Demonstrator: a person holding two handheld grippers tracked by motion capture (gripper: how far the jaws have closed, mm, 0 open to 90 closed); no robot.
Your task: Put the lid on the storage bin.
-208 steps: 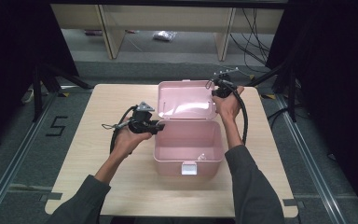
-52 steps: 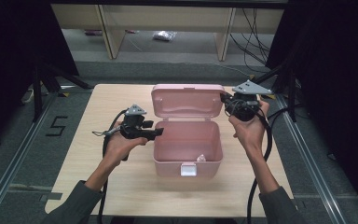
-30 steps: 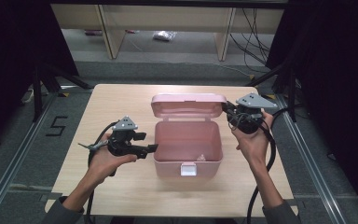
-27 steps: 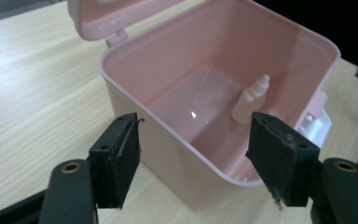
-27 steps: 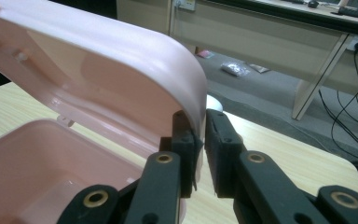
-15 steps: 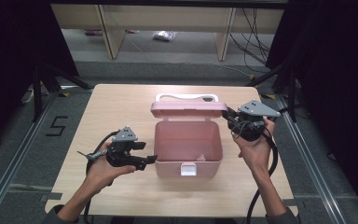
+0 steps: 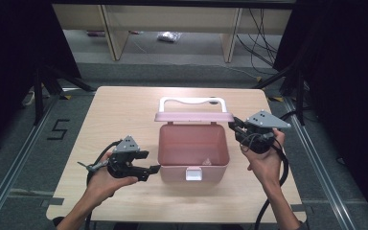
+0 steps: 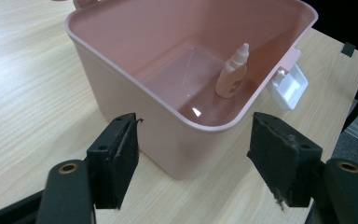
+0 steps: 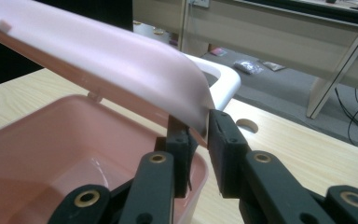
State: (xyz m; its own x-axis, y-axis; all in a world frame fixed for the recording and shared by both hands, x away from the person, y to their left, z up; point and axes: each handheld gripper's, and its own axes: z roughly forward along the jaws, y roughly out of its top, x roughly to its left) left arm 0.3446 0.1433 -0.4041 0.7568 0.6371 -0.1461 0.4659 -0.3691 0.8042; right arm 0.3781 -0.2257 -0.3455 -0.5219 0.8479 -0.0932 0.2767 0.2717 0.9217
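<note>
Left claw (image 7: pixel 151 169) hangs released at the near left corner of the pink box (image 7: pixel 165 160), jaws spread wide, not touching it. The box sits mid-tabletop (image 7: pixel 124 110), a small bottle (image 8: pixel 232 73) upright inside. Farther back, right claw (image 7: pixel 233 127) is clenched on the lid (image 7: pixel 193 116) corner, lid half raised.

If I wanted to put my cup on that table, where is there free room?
The widest bare stretch of table lies left of the pink box, up to the far-left corner. A strip along the front edge, between the forearms, is free too. It is crowded beside the box: the left tool is at its left wall and the right tool grips the lid.
</note>
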